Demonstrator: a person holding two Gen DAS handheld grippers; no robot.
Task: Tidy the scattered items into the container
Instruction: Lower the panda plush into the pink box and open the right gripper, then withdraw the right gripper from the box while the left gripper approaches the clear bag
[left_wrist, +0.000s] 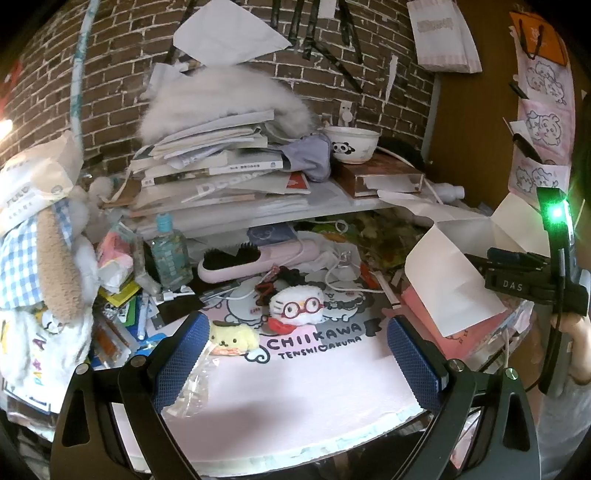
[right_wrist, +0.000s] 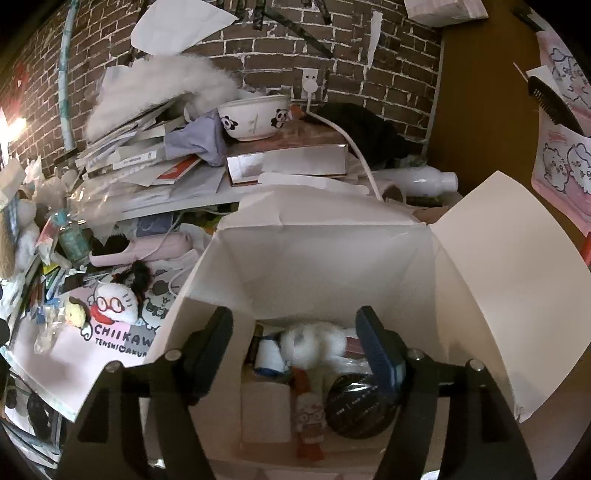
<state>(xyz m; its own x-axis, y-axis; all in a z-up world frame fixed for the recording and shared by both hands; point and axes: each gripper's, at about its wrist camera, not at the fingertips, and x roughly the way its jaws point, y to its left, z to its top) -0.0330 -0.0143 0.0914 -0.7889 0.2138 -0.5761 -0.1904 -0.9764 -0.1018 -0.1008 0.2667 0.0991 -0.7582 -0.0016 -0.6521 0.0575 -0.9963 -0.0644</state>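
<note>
While clutter fills the brick-walled desk behind, a pink mat (left_wrist: 295, 387) printed "CHIIKAWA" covers the near surface. To its right stands a tall white paper bag (right_wrist: 498, 295), its mouth open, serving as the container. Seen from above through the right wrist camera, the bag already holds a white fluffy toy (right_wrist: 314, 343), a round black tin (right_wrist: 354, 410), a small white roll (right_wrist: 269, 354) and a little figure with glasses (right_wrist: 310, 421).

The right gripper (right_wrist: 295, 354) hangs over the bag's mouth, jaws spread wide and empty. The left gripper (left_wrist: 295, 354) hovers low over the mat, also wide open with nothing between its blue pads (left_wrist: 177, 365).

Still on the mat are a white plush with red glasses (left_wrist: 295, 306) and, just left of it, a small yellow dog plush (left_wrist: 232, 338) beside the left pad.
</note>
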